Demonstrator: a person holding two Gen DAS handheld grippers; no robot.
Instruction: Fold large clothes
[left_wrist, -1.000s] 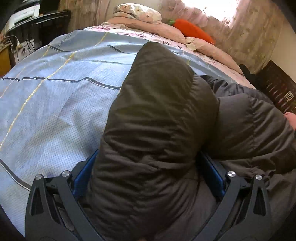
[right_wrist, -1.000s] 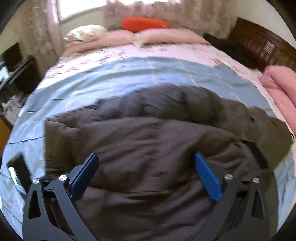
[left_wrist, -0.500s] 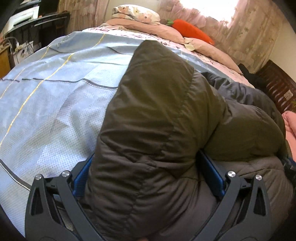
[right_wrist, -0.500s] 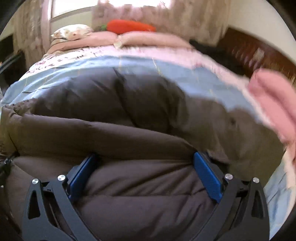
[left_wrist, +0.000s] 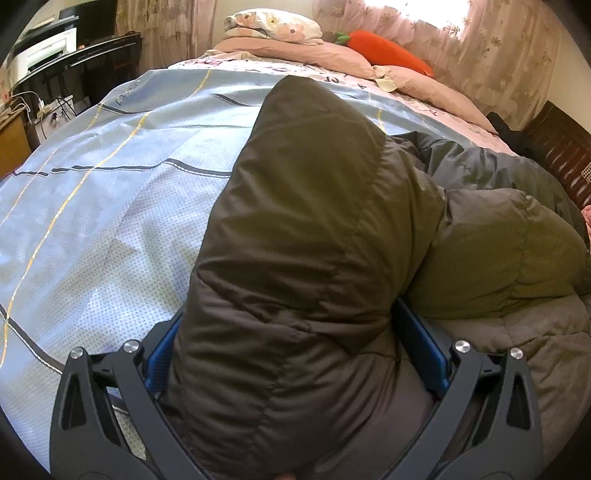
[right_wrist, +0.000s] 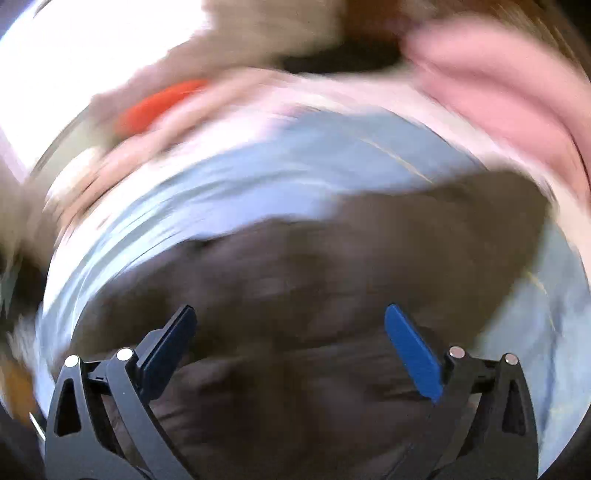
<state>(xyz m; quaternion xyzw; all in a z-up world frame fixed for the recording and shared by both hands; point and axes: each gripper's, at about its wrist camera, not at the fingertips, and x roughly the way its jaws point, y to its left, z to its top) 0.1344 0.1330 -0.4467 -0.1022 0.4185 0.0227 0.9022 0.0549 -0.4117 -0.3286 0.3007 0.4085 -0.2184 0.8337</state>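
Dark brown puffer jacket (left_wrist: 310, 229) bunched up thick between the left gripper (left_wrist: 295, 354) jaws, pinched from both sides, hood-like fold sticking out ahead over the blue bedsheet (left_wrist: 110, 206). Right gripper (right_wrist: 291, 343) spread wide, nothing between the pads, just hovering over the same jacket (right_wrist: 295, 295). Super blurry on that side, orange carrot plushie (right_wrist: 159, 105) far ahead-left.

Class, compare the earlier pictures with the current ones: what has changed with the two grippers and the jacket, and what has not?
The right gripper has swung up and away; its view is now motion-blurred, fingers spread with nothing between them, above the dark padded jacket. A second ago it pressed low into the jacket. Unchanged: the left gripper stays around the jacket's hood on the blue bedsheet.
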